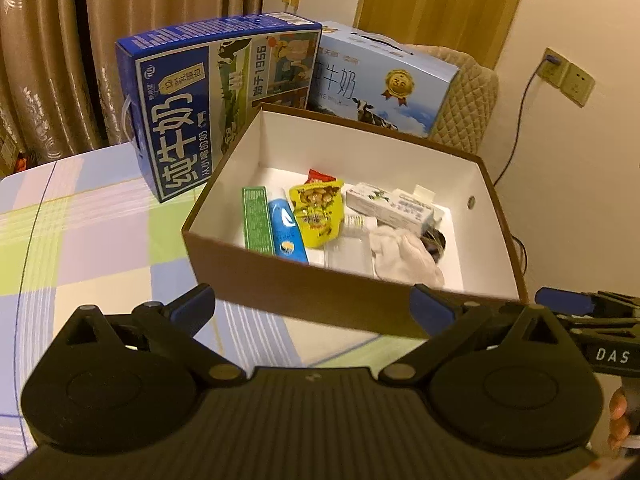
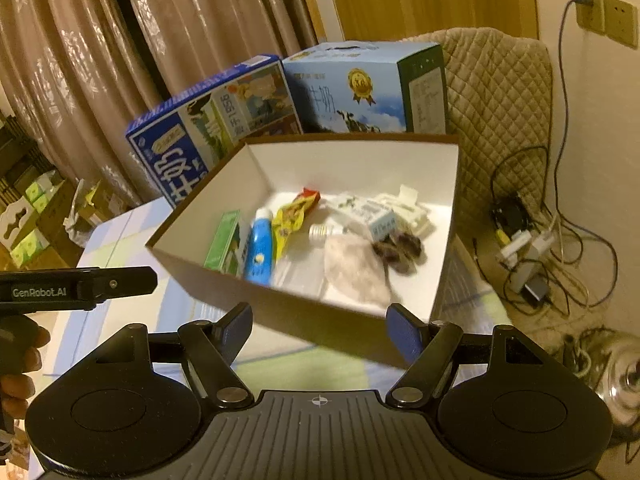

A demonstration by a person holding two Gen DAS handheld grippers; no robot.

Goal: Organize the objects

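1. Left wrist view: my left tool (image 1: 312, 306) is spread wide and empty, just before the brown box (image 1: 304, 300) on the counter (image 1: 80, 220).
2. My right tool (image 2: 318, 330) gapes empty too.
3. Blue tube (image 1: 286, 232), yellow snack packet (image 1: 318, 212) and white cloth (image 1: 404, 256) lie inside the box.

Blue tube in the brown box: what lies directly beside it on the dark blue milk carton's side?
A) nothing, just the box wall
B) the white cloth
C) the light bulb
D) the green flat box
D: the green flat box lies alongside the blue tube, between it and the box wall.
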